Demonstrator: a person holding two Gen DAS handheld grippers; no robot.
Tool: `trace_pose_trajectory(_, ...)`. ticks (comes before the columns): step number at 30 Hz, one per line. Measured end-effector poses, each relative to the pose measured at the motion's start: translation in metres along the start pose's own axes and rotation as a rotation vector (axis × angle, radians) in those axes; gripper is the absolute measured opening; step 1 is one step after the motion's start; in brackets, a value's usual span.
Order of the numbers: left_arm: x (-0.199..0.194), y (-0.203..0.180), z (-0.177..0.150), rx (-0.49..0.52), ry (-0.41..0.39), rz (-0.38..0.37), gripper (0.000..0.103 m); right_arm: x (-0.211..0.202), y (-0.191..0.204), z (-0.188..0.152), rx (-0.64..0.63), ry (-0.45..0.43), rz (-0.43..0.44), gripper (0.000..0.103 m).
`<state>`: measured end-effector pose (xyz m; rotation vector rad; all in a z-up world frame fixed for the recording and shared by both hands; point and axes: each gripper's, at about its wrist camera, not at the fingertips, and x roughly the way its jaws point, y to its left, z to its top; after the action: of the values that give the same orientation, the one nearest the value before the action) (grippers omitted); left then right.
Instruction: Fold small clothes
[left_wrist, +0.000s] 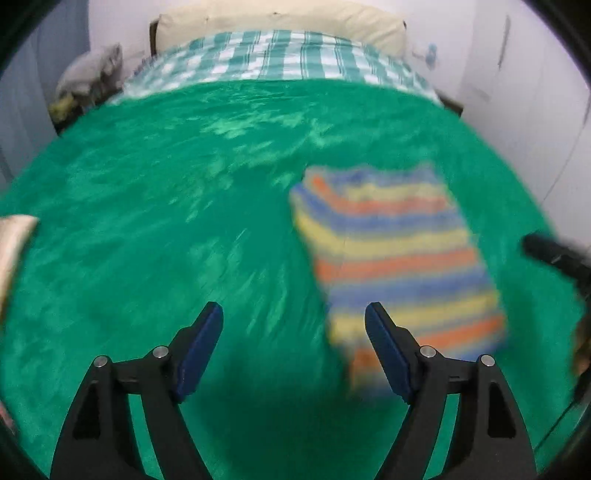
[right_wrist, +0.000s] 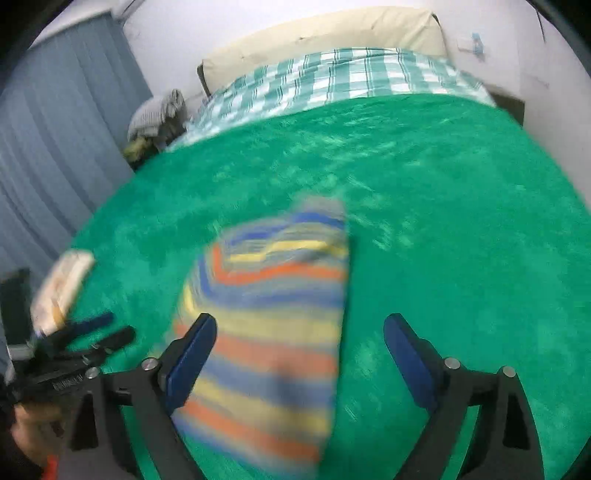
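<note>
Striped garment (right_wrist: 273, 332) lies flat between the spread right tool (right_wrist: 300, 325) fingers.

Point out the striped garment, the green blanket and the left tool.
striped garment (left_wrist: 399, 258), left wrist view, middle of its stripes.
green blanket (left_wrist: 166, 221), left wrist view, bare plush.
left tool (left_wrist: 293, 310), left wrist view, midway between its tips.

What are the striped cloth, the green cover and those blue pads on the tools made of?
Striped cloth: looks like soft knit or cotton, matte, lying limp and folded; blur hides the weave. Green cover: seems a plush fleece or velvet, its pile catching light in shiny streaks. Blue pads: probably rubber or soft plastic, smooth and dull, set on black arms that look like hard plastic.
</note>
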<state>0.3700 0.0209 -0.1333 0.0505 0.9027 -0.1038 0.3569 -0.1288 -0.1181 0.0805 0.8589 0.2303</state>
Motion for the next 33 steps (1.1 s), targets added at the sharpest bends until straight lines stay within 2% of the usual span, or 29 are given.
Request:
trace_pose_trajectory(1, -0.013, -0.002, -0.012, 0.027, -0.008, 0.031, 0.084, -0.008, 0.002, -0.009, -0.031, 0.006, -0.021, 0.094)
trace_pose_trajectory(3, -0.046, -0.010, -0.035, 0.062, -0.044, 0.087, 0.100, -0.035, 0.010, -0.039, -0.115, 0.020, -0.073, 0.098)
trace_pose_trajectory(7, -0.113, -0.015, -0.054, 0.011, -0.102, 0.109, 0.101, -0.087, 0.027, -0.093, -0.210, 0.048, -0.088, 0.098)
trace_pose_trajectory(10, -0.161, -0.021, -0.064, -0.046, -0.123, 0.107, 0.101, -0.140, 0.046, -0.119, -0.221, 0.002, -0.073, 0.098)
trace_pose_trajectory(13, -0.198, -0.023, -0.075, -0.099, -0.144, 0.131, 0.101, -0.178, 0.059, -0.130, -0.209, -0.039, -0.080, 0.099)
trace_pose_trajectory(15, -0.216, -0.026, -0.084, -0.104, -0.113, 0.160, 0.101, -0.199, 0.068, -0.132, -0.186, -0.050, -0.080, 0.099)
trace_pose_trajectory(17, -0.227, -0.030, -0.092, -0.092, -0.077, 0.174, 0.101, -0.219, 0.078, -0.140, -0.150, -0.039, -0.078, 0.099)
trace_pose_trajectory(21, -0.259, -0.035, -0.111, -0.107, -0.076, 0.173, 0.101, -0.251, 0.093, -0.155, -0.110, -0.030, -0.083, 0.101)
trace_pose_trajectory(24, -0.281, -0.038, -0.120, -0.102, -0.093, 0.194, 0.101, -0.275, 0.105, -0.161, -0.117, -0.041, -0.091, 0.101)
trace_pose_trajectory(28, -0.304, -0.038, -0.132, -0.115, -0.085, 0.159, 0.101, -0.310, 0.120, -0.172, -0.134, -0.065, -0.099, 0.101)
trace_pose_trajectory(33, -0.329, -0.040, -0.145, -0.106, -0.107, 0.182, 0.101, -0.340, 0.132, -0.190, -0.154, -0.066, -0.125, 0.101)
